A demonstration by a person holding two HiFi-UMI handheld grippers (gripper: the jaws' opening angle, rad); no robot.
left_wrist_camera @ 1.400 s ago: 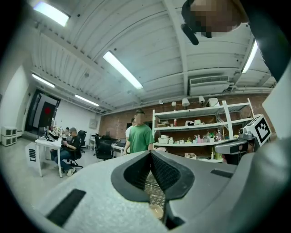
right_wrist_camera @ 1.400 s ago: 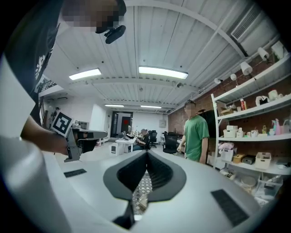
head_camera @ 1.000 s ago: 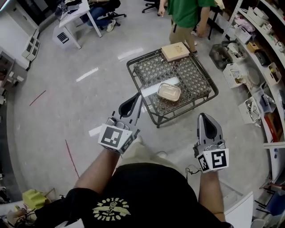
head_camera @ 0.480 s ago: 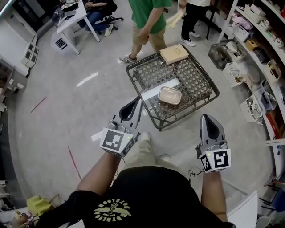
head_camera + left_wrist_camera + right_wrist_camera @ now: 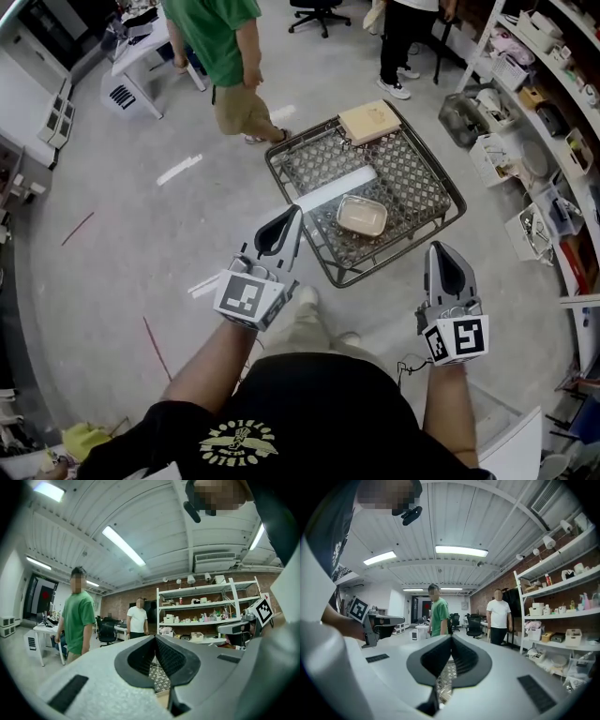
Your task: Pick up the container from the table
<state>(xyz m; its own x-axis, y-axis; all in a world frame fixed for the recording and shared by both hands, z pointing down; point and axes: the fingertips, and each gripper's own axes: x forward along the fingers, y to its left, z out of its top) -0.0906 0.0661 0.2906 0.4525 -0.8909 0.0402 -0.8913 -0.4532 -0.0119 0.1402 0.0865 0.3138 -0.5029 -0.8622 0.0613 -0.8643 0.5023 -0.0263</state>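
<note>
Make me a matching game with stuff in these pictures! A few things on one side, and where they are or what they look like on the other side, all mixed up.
Things:
1. container
2. tan box
3. left gripper
4. standing person's shirt

Matches:
A. green
B. jaws shut, holding nothing
C. far corner of the mesh table
D. on the table, nearer the grippers

Right pairs: 1-D, 2-C, 3-B, 4-A
</note>
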